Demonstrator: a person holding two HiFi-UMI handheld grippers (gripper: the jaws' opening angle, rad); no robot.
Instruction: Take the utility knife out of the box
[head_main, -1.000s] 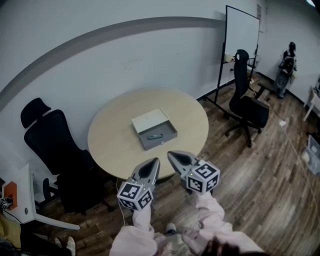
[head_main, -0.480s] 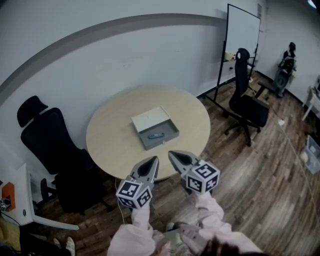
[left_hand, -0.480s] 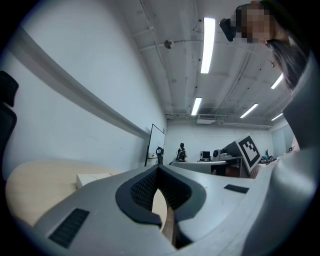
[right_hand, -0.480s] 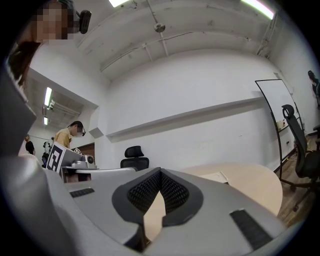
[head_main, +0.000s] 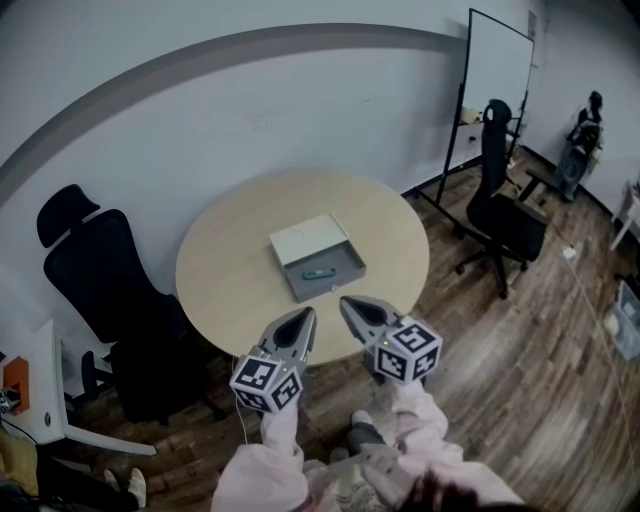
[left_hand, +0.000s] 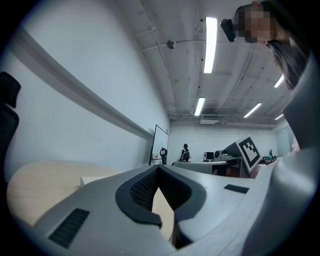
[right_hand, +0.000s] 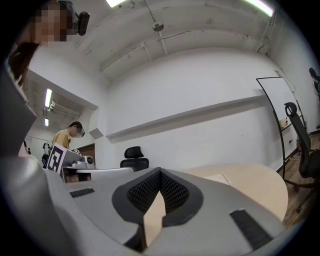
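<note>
On the round wooden table (head_main: 230, 270) lies a grey box (head_main: 300, 291), open, with its white lid (head_main: 306, 240) folded back. Inside it lies a small teal utility knife (head_main: 318, 273). Both grippers hang in the air just short of the table's near edge, pointing level at the box. The left gripper (head_main: 305, 316) (left_hand: 159, 169) has its jaws together with nothing between them. The right gripper (head_main: 347, 302) (right_hand: 160, 172) is likewise shut and empty. The gripper views show only the tabletop (left_hand: 40, 180) (right_hand: 250, 180) and the pale box edge (right_hand: 220, 177) beyond the tips.
A black office chair (head_main: 100, 290) stands at the table's left. A second chair (head_main: 505, 210) and a whiteboard (head_main: 495, 80) are on the right. A person (head_main: 582, 140) stands far right. A white desk corner (head_main: 40, 400) is at lower left.
Both grippers have crept a little forward toward the table's near edge, still shut. The table and box sit slightly further right in the head view.
</note>
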